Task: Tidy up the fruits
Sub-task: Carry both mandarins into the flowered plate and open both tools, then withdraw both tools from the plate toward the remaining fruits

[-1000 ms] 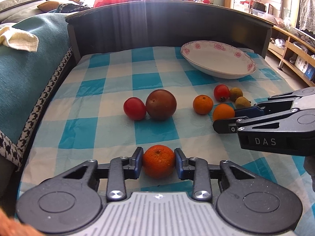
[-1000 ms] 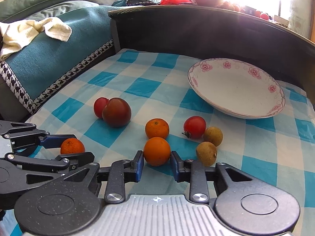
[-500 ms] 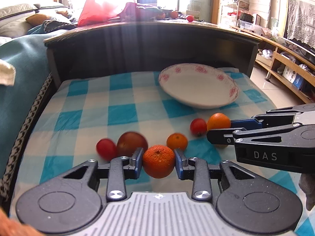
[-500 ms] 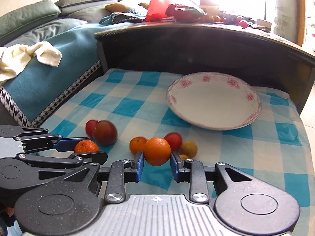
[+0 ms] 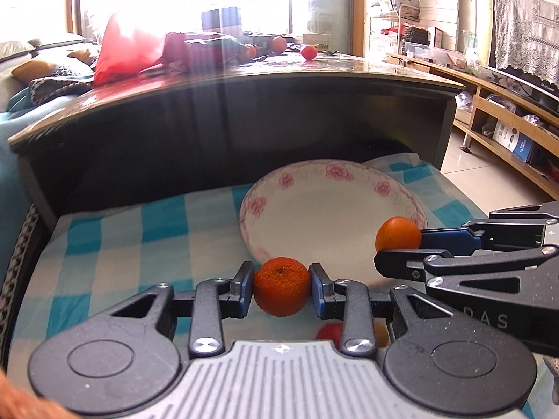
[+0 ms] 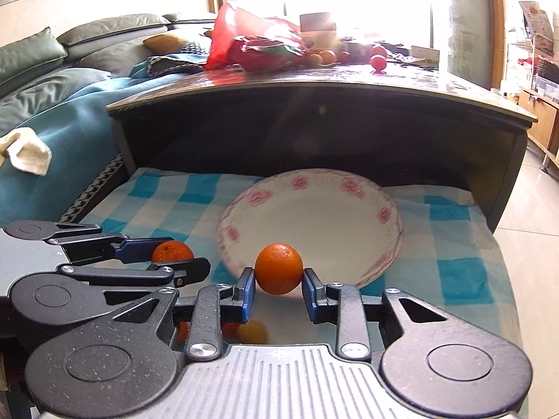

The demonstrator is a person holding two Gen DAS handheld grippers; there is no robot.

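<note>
My left gripper [image 5: 281, 291] is pinching a tangerine [image 5: 281, 291] at the plate's [image 5: 335, 209] near rim. My right gripper [image 6: 278, 289] is clamping an orange [image 6: 278, 269] there too.

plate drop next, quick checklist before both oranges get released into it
1. Left hand-held gripper grips its orange: ok, pads on both sides.
2. Right hand-held gripper grips its orange: ok.
3. Plate has nothing in it: ok, white bowl area bare.
4. Left orange is over the plate: not ok, it looks short of the near rim.
5. Right orange is over the plate: cannot tell, it sits about at the near rim.
6. The two grippers are apart: ok, side by side with a gap.
</note>
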